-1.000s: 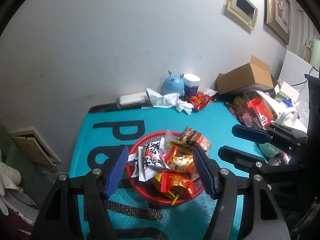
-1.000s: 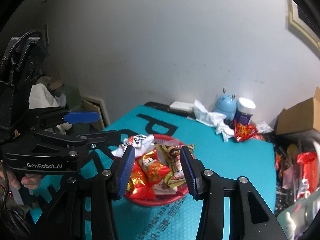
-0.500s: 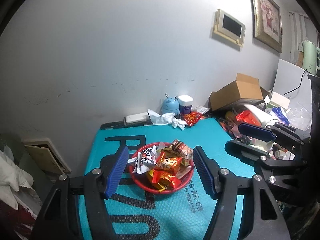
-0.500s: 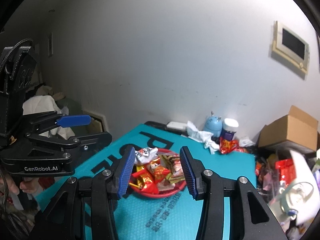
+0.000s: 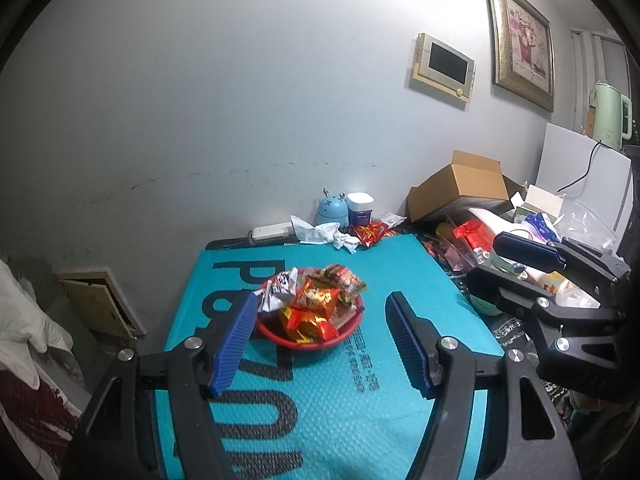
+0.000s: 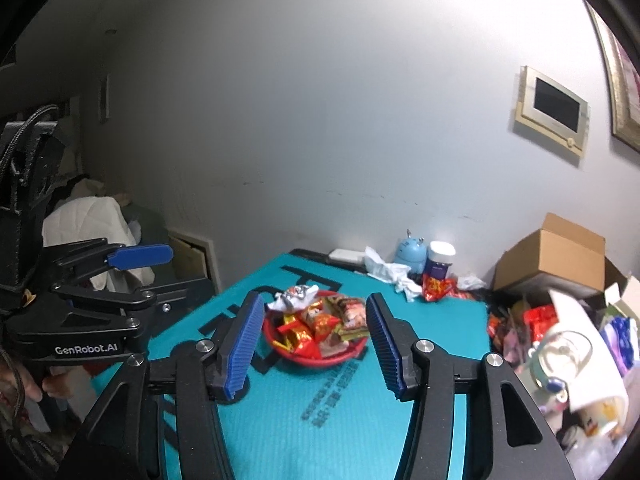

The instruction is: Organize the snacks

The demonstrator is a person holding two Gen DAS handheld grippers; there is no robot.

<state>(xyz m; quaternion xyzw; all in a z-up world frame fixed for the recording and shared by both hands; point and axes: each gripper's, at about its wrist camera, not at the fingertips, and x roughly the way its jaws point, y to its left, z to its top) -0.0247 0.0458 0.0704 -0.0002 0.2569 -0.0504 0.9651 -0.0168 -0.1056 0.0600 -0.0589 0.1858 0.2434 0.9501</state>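
A red bowl (image 5: 316, 343) heaped with several snack packets (image 5: 316, 300) sits on a teal mat (image 5: 340, 408); it also shows in the right wrist view (image 6: 320, 358). My left gripper (image 5: 320, 340) is open and empty, held back above the mat's near side. My right gripper (image 6: 314, 340) is open and empty, also held back from the bowl. Each gripper appears at the edge of the other's view. A loose red snack packet (image 5: 370, 233) lies at the mat's far edge.
A blue round gadget (image 5: 332, 210), a white-lidded jar (image 5: 360, 208), crumpled tissues (image 5: 316, 234) and a white power strip (image 5: 270, 232) line the wall. A cardboard box (image 5: 464, 188) and cluttered packets and bottles (image 5: 472, 240) crowd the right. White bedding (image 5: 24, 320) lies left.
Both grippers have pulled back and up from the bowl, which now looks smaller and farther. Both stay open and empty.
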